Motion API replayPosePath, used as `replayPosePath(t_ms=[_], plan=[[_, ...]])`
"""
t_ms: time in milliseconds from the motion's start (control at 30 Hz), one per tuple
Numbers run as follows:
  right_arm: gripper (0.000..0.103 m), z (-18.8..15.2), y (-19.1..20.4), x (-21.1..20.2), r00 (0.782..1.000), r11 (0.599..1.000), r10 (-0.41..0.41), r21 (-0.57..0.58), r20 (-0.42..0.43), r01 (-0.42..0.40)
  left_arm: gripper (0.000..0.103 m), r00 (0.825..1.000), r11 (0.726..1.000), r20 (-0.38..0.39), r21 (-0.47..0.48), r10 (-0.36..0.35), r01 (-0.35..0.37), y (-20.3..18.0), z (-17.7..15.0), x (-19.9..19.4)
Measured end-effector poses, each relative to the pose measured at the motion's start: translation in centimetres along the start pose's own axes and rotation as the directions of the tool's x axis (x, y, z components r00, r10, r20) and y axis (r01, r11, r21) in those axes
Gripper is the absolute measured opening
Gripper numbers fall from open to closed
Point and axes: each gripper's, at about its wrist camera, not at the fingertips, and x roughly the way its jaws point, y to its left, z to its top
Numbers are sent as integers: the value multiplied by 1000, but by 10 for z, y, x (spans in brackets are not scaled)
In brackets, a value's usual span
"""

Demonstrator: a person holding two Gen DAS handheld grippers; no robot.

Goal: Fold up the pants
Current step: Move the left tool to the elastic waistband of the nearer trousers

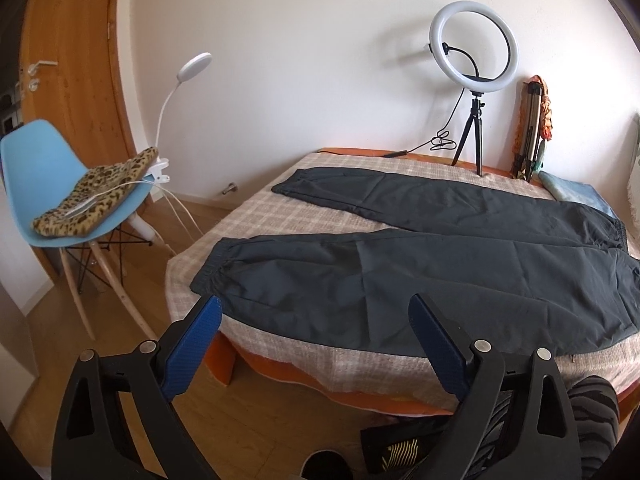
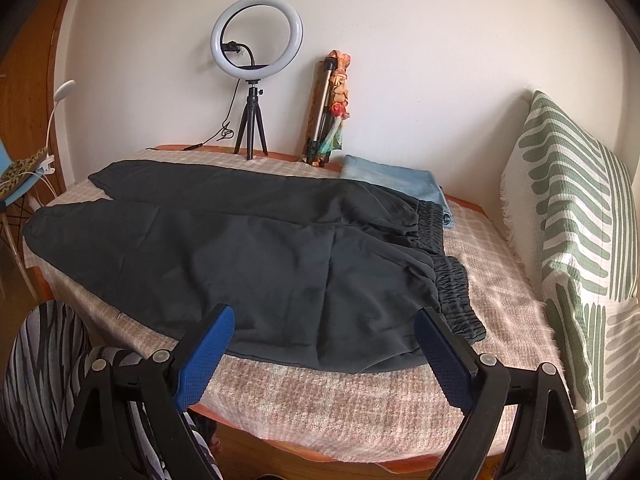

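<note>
Dark grey pants (image 1: 440, 264) lie spread flat on a checked cloth over the table (image 1: 280, 216), legs apart and pointing left, the elastic waistband at the right. In the right wrist view the pants (image 2: 248, 256) fill the table middle, with the gathered waistband (image 2: 452, 284) near the right. My left gripper (image 1: 316, 312) is open and empty, held above the near edge by the near leg's cuff (image 1: 216, 268). My right gripper (image 2: 326, 320) is open and empty, above the near edge by the waist end.
A ring light on a tripod (image 1: 474, 80) and a folded tripod with a scarf (image 1: 534, 128) stand at the back. A folded blue cloth (image 2: 394, 182) lies behind the waistband. A blue chair (image 1: 52, 184) stands left. A green-patterned cushion (image 2: 572, 216) is at right.
</note>
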Motion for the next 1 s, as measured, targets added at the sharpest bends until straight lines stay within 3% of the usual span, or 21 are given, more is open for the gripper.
replayPosePath(t_ms=[133, 267, 567, 800, 1000], plan=[[92, -3, 7, 13, 999, 997, 45, -64, -21, -46, 85, 999, 1000, -47, -1, 23, -23, 19, -4, 15], [84, -6, 18, 28, 992, 983, 108, -143, -59, -115, 78, 994, 999, -107, -45, 5, -10, 43, -7, 30], [78, -8, 38, 69, 970, 950, 177, -229, -164, -212, 78, 976, 977, -216, -213, -40, -7, 109, -9, 86], [78, -8, 64, 96, 951, 909, 202, -317, -233, -271, 78, 949, 916, -291, -400, -124, -3, 156, -19, 141], [79, -3, 77, 115, 939, 889, 224, -339, -262, -307, 76, 934, 876, -316, -481, -167, -6, 171, -21, 176]])
